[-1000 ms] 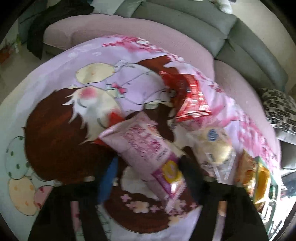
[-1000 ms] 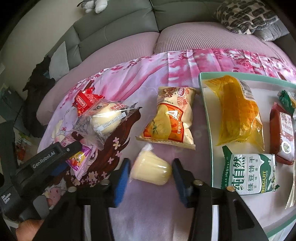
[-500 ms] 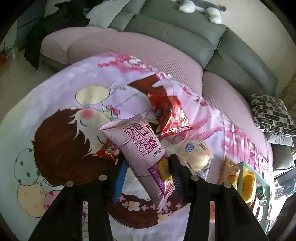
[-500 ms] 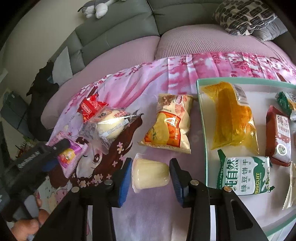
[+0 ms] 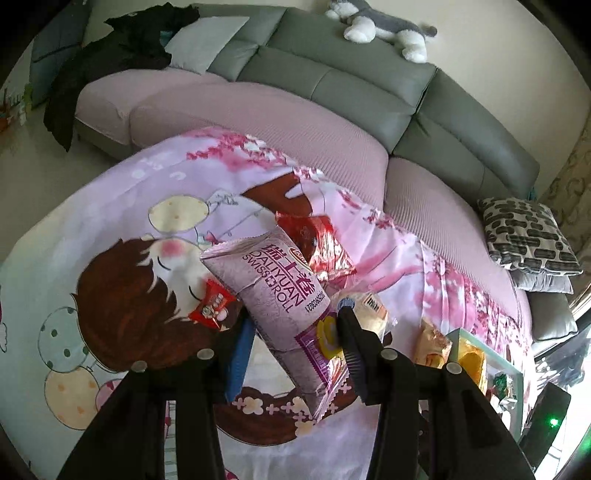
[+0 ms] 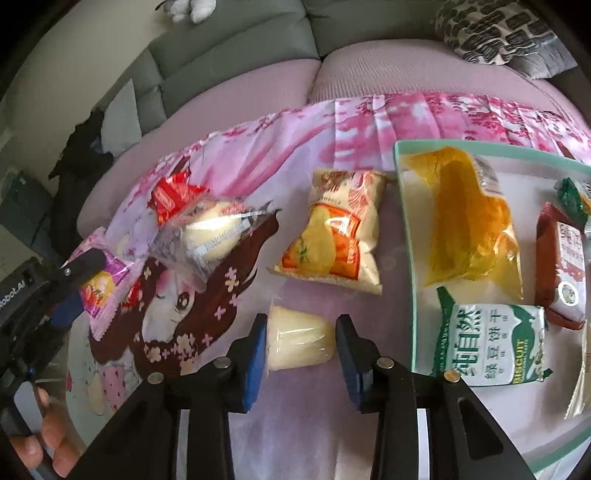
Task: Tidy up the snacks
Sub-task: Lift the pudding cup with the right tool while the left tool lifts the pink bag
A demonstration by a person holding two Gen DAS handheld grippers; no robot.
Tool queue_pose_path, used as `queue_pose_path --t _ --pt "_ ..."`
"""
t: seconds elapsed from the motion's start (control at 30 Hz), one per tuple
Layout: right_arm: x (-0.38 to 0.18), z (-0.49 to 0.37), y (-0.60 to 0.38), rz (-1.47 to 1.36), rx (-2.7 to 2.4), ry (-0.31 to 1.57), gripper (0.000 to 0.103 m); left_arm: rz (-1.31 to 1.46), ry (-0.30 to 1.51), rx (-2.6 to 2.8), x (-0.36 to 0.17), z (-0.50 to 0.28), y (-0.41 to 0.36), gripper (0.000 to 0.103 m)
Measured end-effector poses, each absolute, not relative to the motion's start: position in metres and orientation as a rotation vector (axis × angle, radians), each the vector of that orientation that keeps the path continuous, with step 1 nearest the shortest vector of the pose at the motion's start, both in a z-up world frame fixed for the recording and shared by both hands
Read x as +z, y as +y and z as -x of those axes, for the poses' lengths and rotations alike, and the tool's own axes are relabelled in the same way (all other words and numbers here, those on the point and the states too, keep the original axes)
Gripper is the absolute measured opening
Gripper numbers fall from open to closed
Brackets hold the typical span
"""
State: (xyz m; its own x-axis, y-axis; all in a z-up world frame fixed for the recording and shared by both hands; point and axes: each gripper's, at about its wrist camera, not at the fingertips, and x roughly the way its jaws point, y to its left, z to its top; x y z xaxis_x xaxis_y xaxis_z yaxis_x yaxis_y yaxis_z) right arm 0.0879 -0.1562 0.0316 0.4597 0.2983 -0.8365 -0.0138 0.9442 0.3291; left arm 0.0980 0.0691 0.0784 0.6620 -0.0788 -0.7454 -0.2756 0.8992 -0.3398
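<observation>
Lilac plastic wraps the Swiss roll pack [image 5: 275,291], which the left gripper [image 5: 295,343] pinches by its lower half; the jaws have just been closing and now press on it, lifted clear of the cartoon-print sheet [image 5: 110,229]. Its long axis runs from the sealed purple end near the camera up and away to the left, the far end tilted upward. Behind it lie a red snack bag [image 5: 317,240], a small red candy wrapper [image 5: 212,308] at its left and a clear-wrapped bun [image 5: 369,314] at its right.

The right gripper [image 6: 301,343] has likewise just been closing and clamps a pale yellow jelly cup [image 6: 299,341], lying on its side across the jaws, rim to the left. Only the right wrist view shows this cup, the orange-and-white snack bag [image 6: 332,232] just beyond it, and the green-rimmed tray [image 6: 402,206] with a yellow bag [image 6: 469,221], a green biscuit pack [image 6: 491,343] and a brown pack [image 6: 565,269]; it also catches the left gripper [image 6: 79,271] from the side with the pack's purple end [image 6: 99,284], plus fingers [image 6: 48,435] of a hand. The left wrist view alone shows the grey sofa [image 5: 351,85] with a plush toy [image 5: 384,26] on its back
</observation>
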Motion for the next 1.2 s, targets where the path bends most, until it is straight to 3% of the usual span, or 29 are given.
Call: queue_pose_path --t 0.83,1.2 --pt "0.026 -0.090 -0.120 -0.009 0.134 1.078 0.045 0.461 0.922 0.125 0.058 -0.105 0.067 0.048" --pt "0.032 -0.091 -0.137 -0.120 0.178 1.068 0.040 0.440 0.889 0.132 0.069 -0.102 0.064 0.048"
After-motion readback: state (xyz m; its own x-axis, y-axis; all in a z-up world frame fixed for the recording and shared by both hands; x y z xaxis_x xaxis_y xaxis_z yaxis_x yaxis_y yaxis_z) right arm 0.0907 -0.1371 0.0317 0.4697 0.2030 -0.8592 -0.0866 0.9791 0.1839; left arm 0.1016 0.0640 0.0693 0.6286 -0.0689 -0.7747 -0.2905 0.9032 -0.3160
